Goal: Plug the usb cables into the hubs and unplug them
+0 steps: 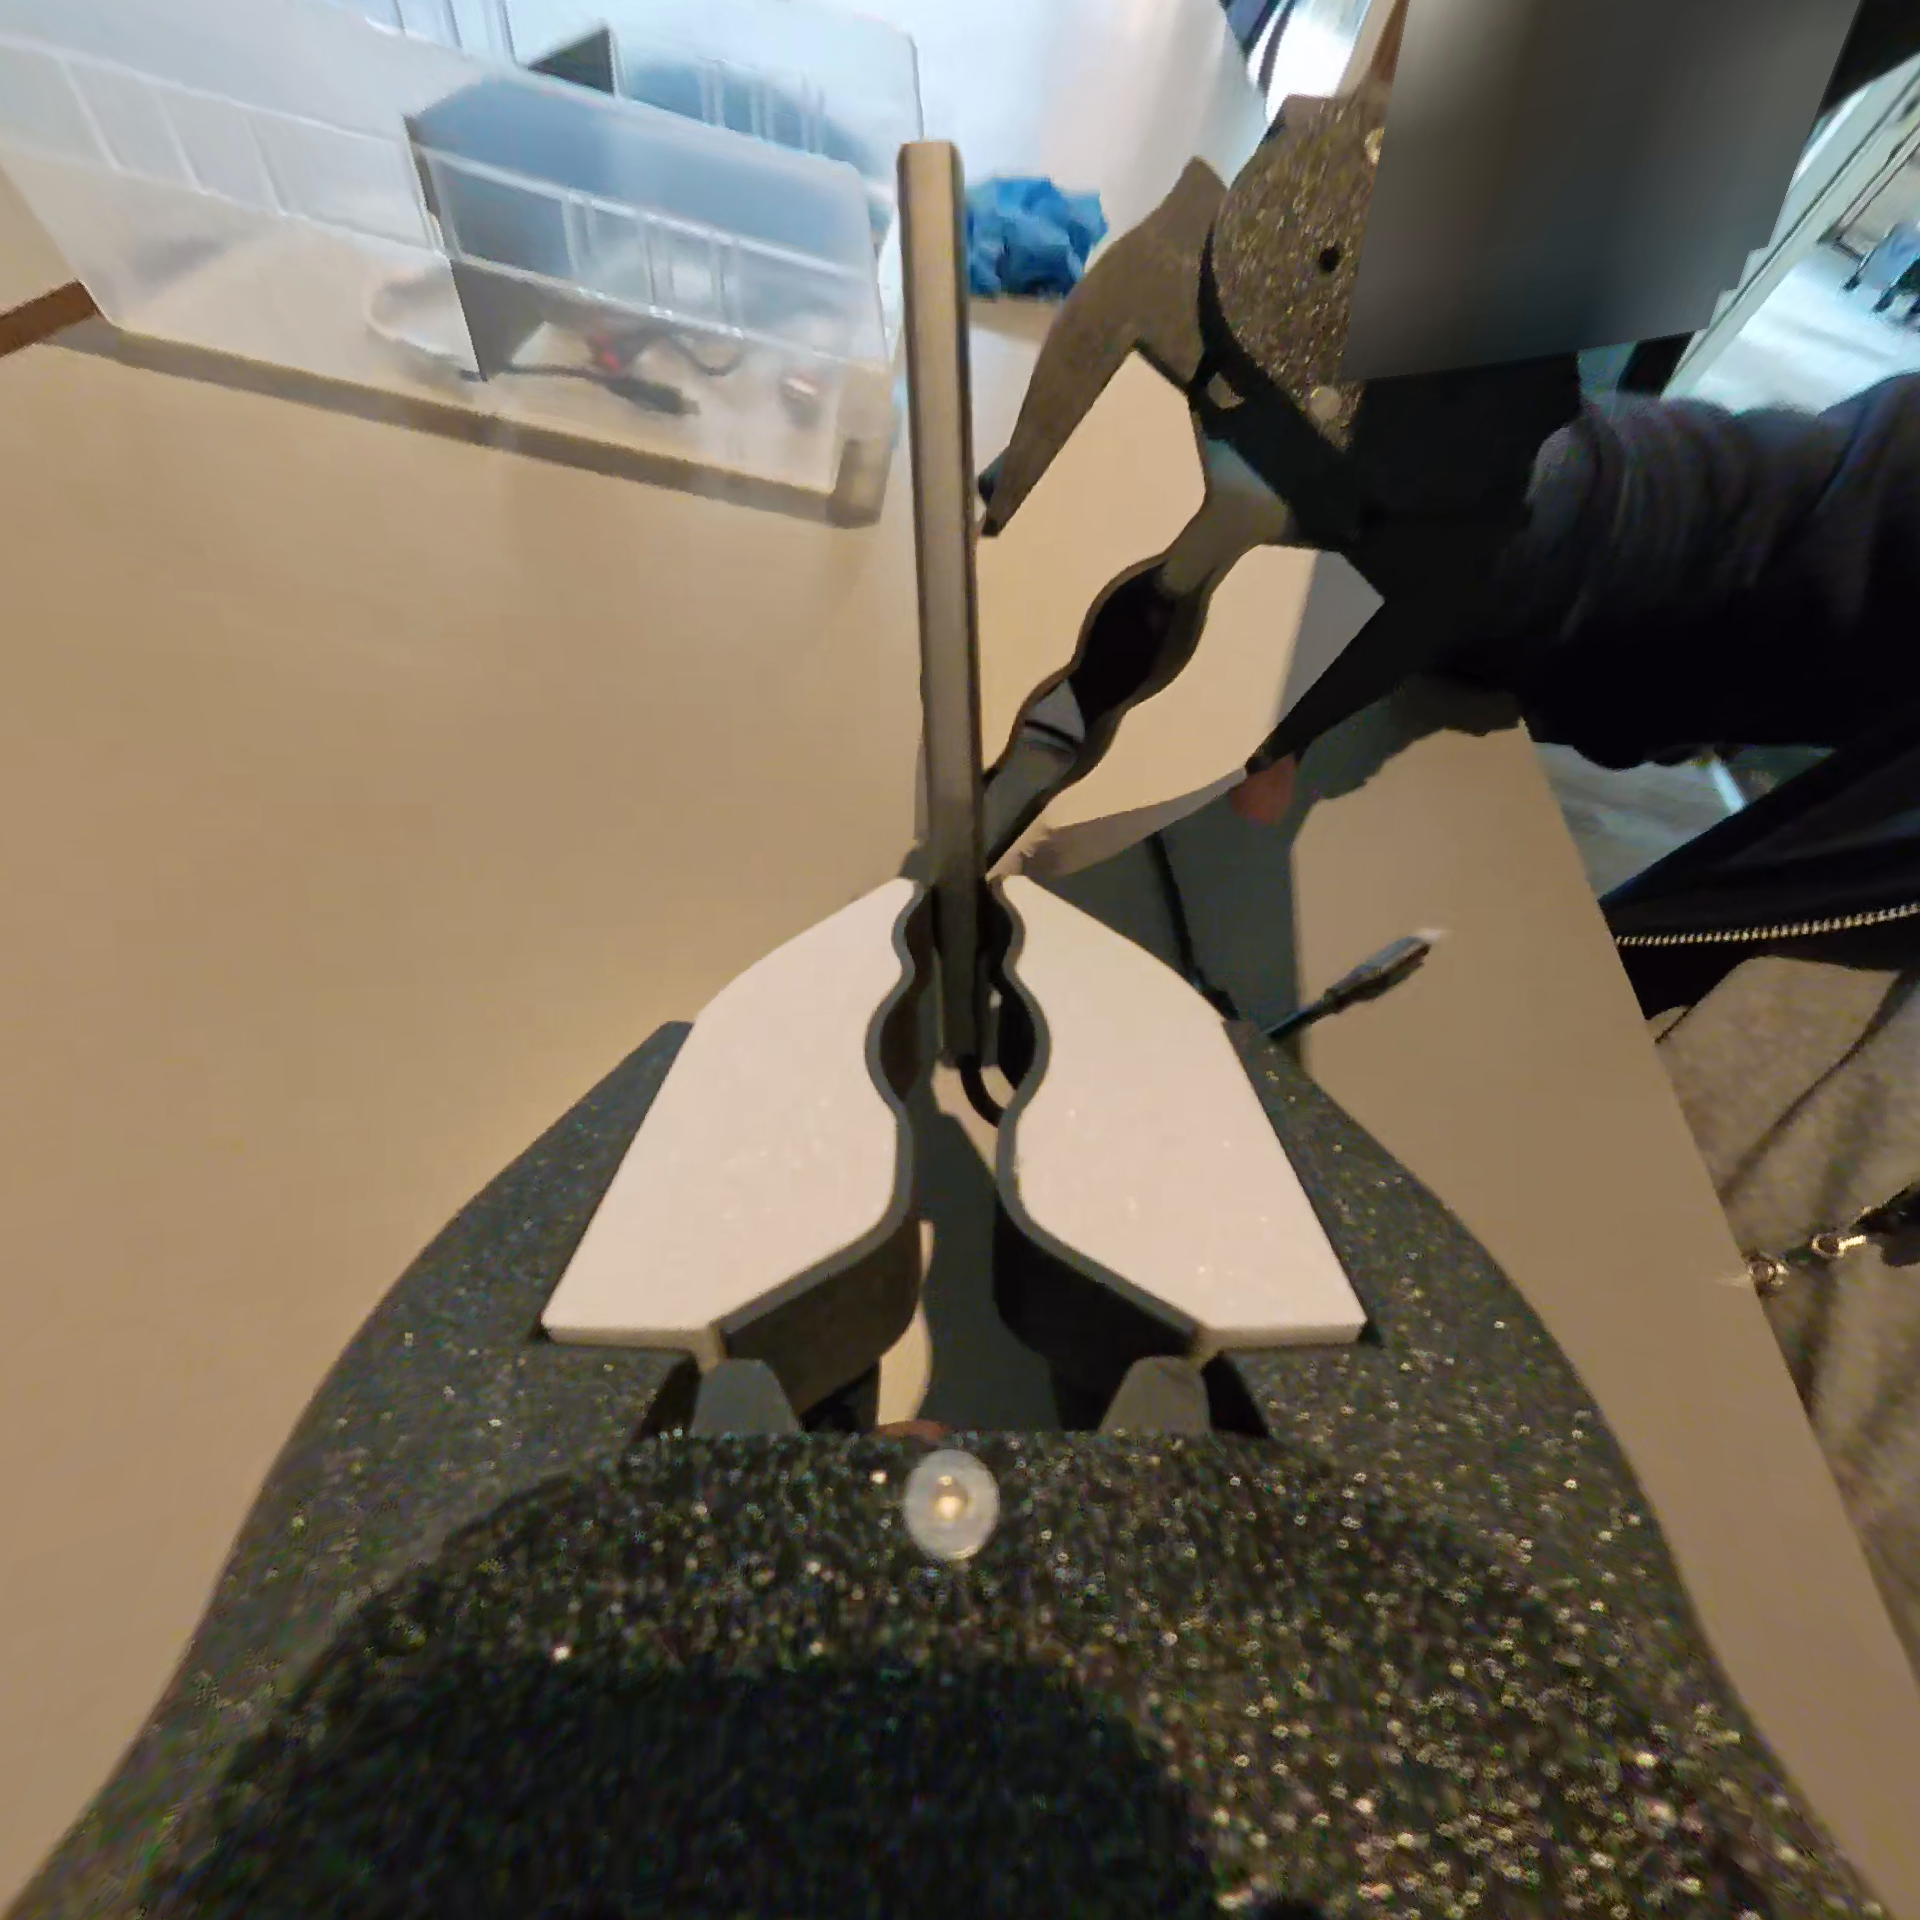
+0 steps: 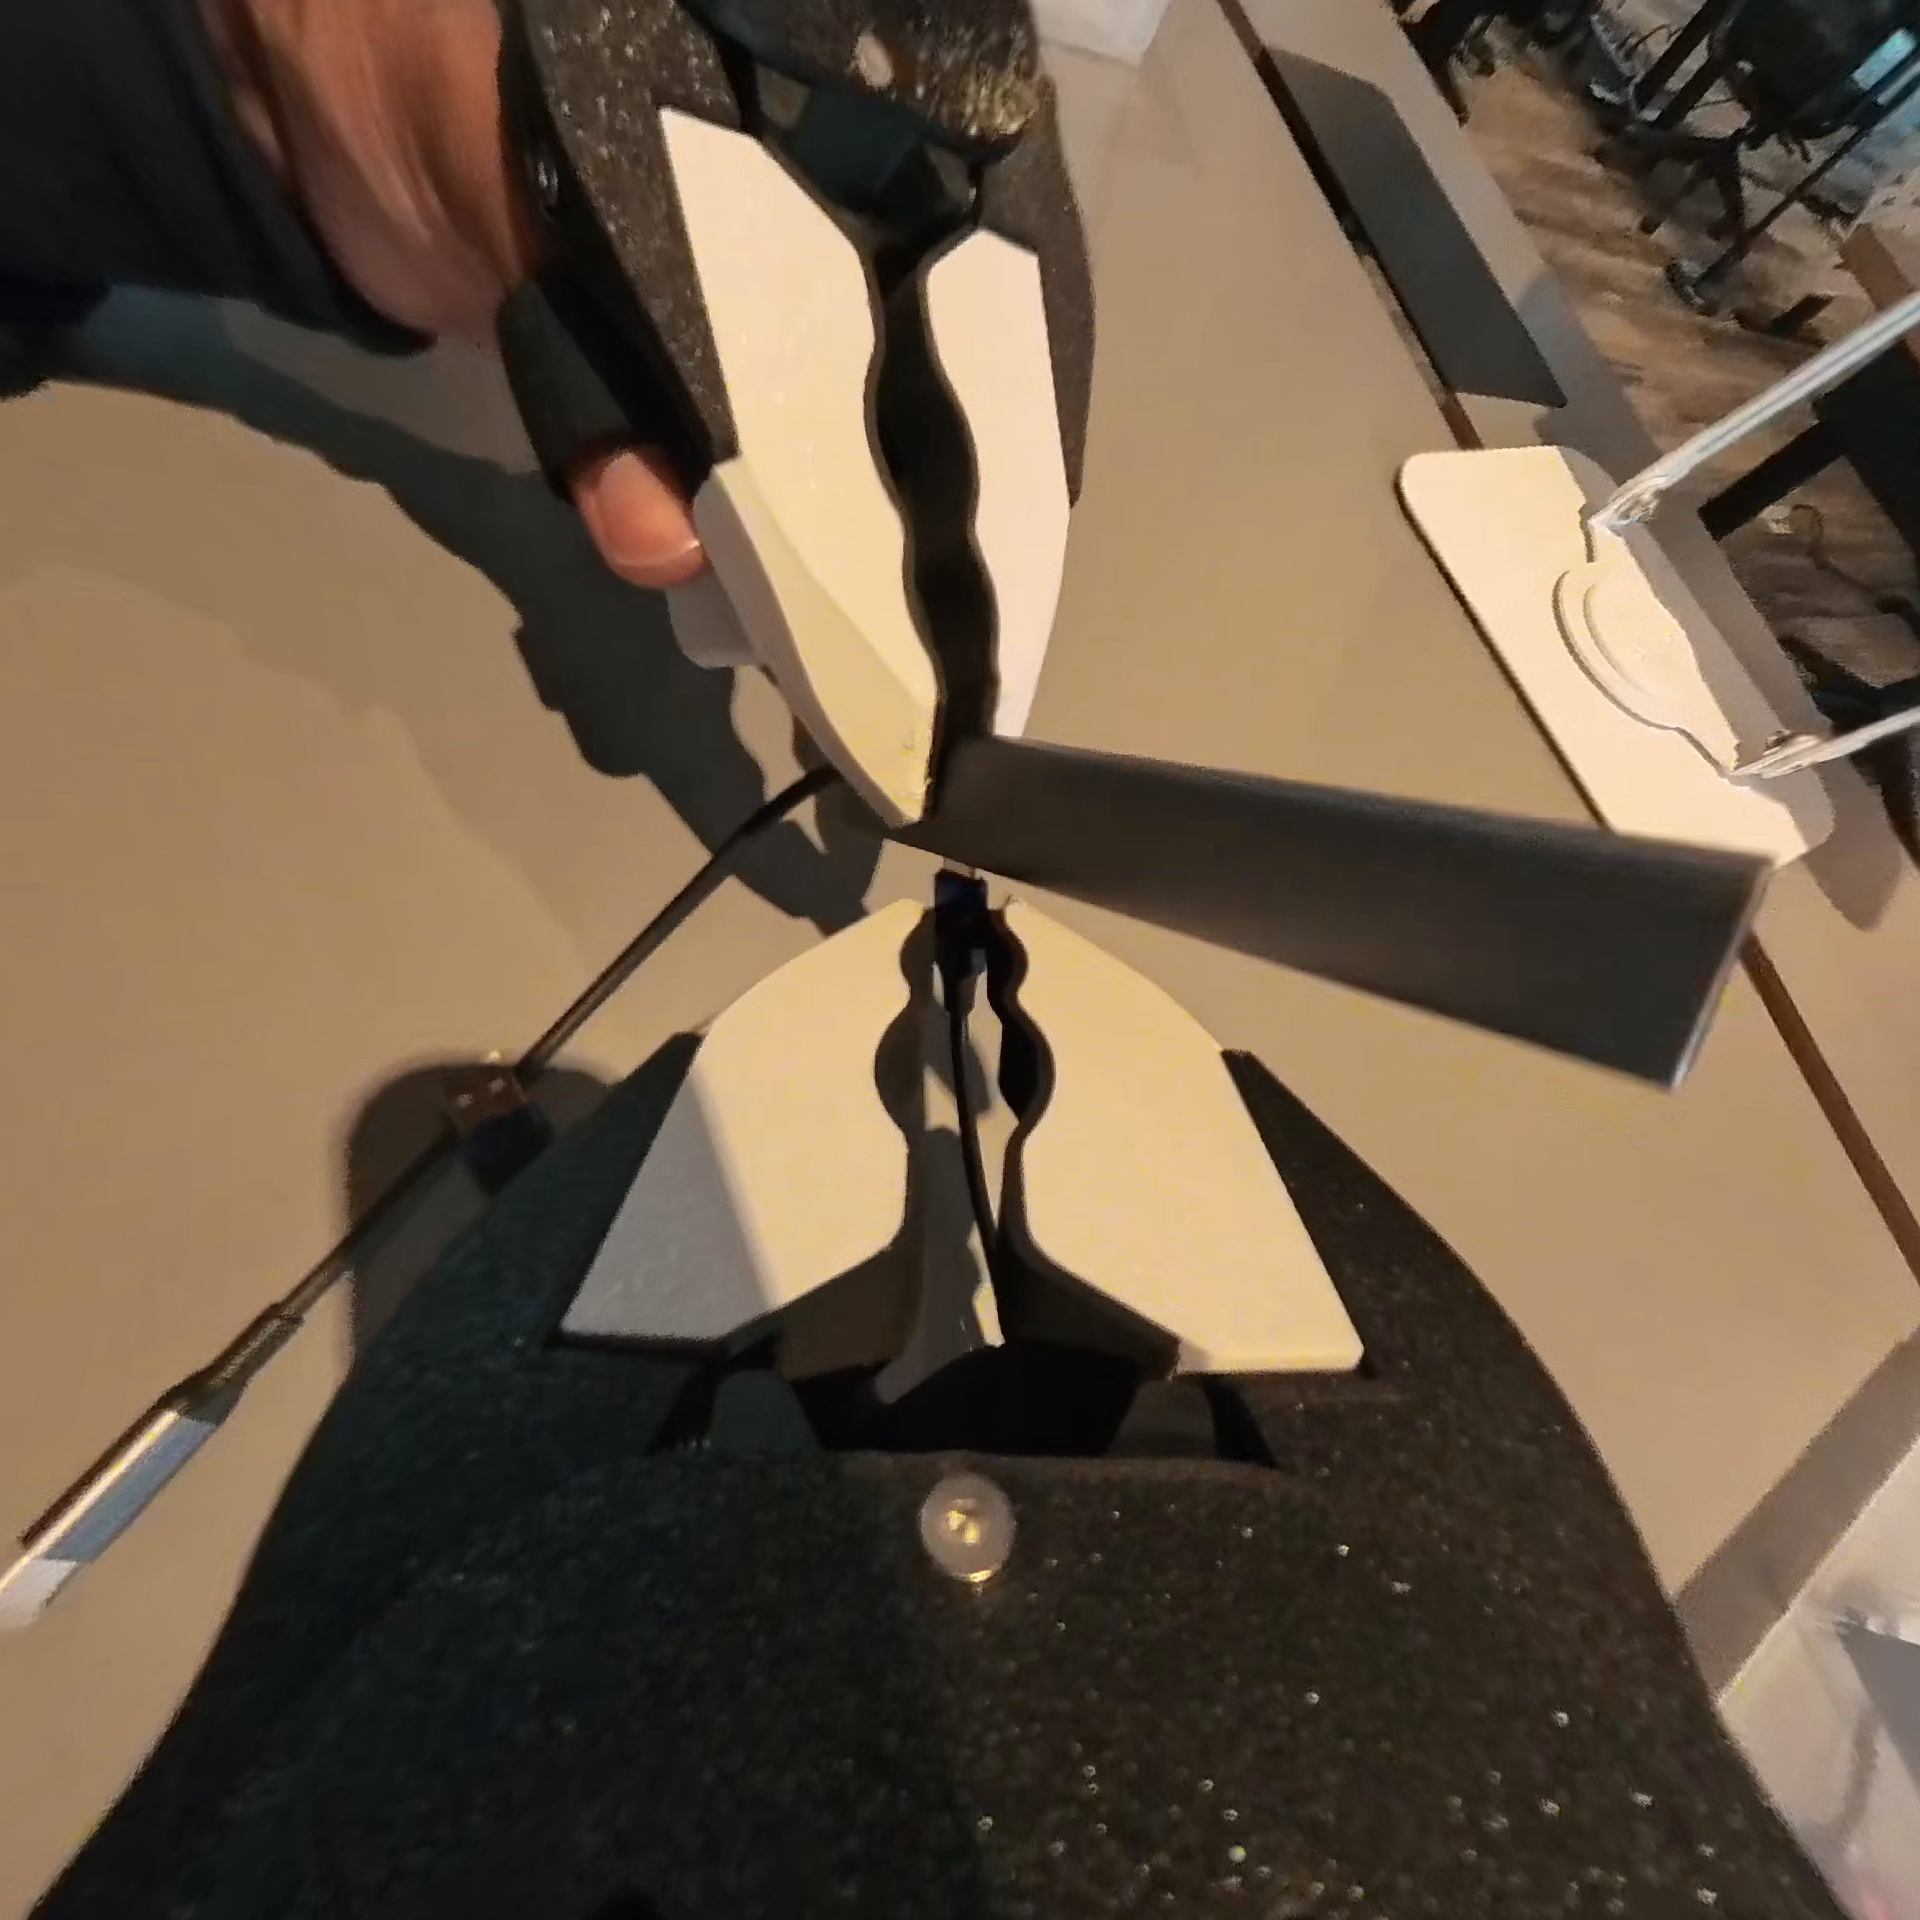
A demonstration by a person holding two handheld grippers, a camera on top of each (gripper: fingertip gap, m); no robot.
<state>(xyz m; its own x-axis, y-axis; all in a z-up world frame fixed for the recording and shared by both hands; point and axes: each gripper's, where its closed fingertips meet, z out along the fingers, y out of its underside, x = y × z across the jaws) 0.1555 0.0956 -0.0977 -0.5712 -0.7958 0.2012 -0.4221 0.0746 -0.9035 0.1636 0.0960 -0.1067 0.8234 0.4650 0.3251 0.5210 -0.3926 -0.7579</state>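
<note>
1 hub (image 1: 943,582) between hand-held gripper (image 1: 956,894) fingertips

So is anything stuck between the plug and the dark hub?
Nothing visible. The right claw holds the plug right at the hub's side, which the left claw grips. Whether it is already in, I cannot tell.

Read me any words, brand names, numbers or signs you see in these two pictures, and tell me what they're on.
None can be read.
The dark hub held by the left gripper: plain faces, no visible print.
The cable plug in the right gripper: too small and blurred.
The clear plastic box: no legible label.
</note>
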